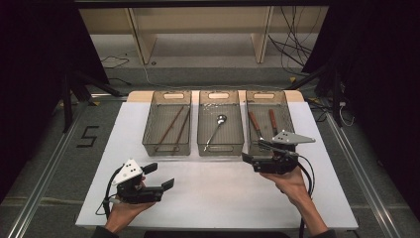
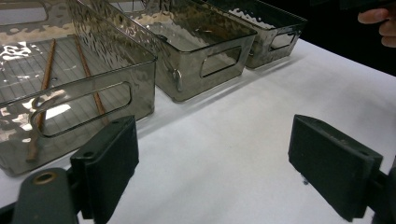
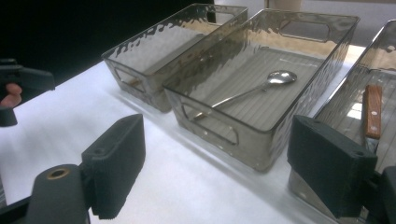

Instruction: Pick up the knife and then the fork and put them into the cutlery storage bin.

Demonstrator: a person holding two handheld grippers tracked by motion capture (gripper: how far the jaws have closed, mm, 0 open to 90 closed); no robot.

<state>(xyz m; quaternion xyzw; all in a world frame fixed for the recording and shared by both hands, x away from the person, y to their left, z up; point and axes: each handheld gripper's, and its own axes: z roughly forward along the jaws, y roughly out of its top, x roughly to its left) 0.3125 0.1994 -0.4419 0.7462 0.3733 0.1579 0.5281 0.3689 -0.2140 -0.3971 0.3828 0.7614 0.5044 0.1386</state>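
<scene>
Three clear bins sit on the white worktop (image 1: pixel 208 198); the right claw (image 1: pixel 250 157) hovers spread before the right bin (image 1: pixel 267 124). Left claw (image 2: pixel 212 163) gapes empty near the chopsticks (image 2: pixel 44 88). Right claw's view faces the spoon (image 3: pixel 257 91).

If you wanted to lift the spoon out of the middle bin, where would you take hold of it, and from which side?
I would grip the spoon at mid-handle, coming straight down from above. It lies flat on the floor of the middle bin, whose tall walls block any sideways approach. The handle is thin and runs diagonally, so the fingers would probably need to close across it, not along it.
</scene>
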